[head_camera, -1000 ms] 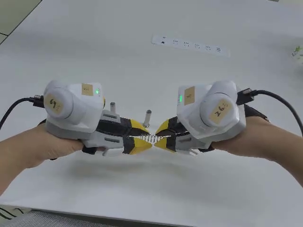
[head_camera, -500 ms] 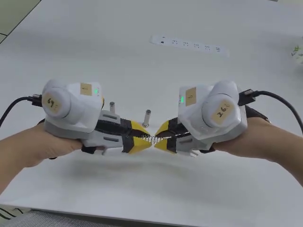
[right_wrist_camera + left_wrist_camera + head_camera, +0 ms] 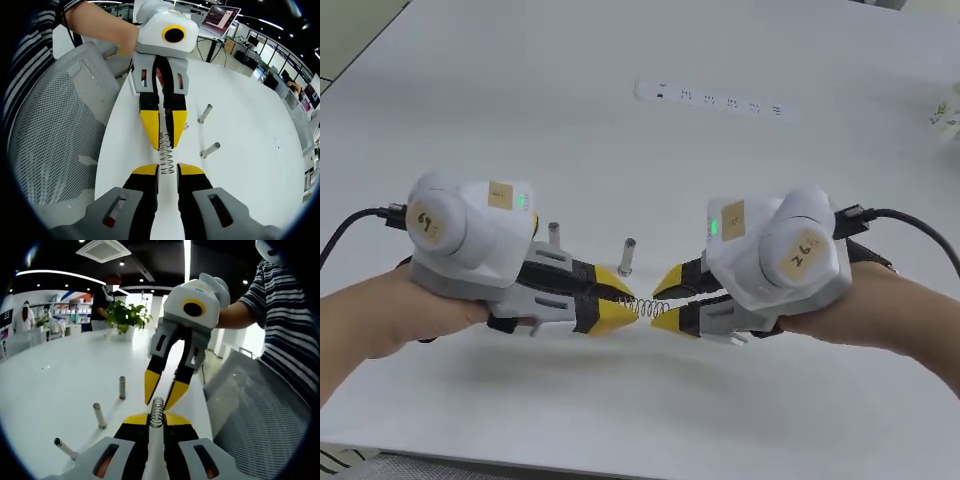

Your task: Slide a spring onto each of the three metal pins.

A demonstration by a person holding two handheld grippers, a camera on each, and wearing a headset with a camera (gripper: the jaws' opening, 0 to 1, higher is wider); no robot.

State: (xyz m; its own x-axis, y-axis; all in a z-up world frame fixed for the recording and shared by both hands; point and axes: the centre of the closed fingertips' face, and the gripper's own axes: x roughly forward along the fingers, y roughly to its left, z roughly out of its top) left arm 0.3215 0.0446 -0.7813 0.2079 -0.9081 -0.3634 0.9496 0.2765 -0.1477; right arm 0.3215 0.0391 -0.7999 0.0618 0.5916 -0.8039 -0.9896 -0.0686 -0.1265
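left tool is clamped on the spring, which runs 9-to-3 across to the right tool, jaws apart round its other end, and the nearest bare pin stands upright just behind at 12 o'clock, so I reckon the spring needs tipping vertical

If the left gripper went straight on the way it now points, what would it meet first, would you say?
Probably the right gripper, whose open yellow tips sit straight ahead around the far end of the spring that the left gripper holds.

We see white, yellow-tipped left gripper and right gripper, silver spring, grey pins, white table, our striped sleeve.
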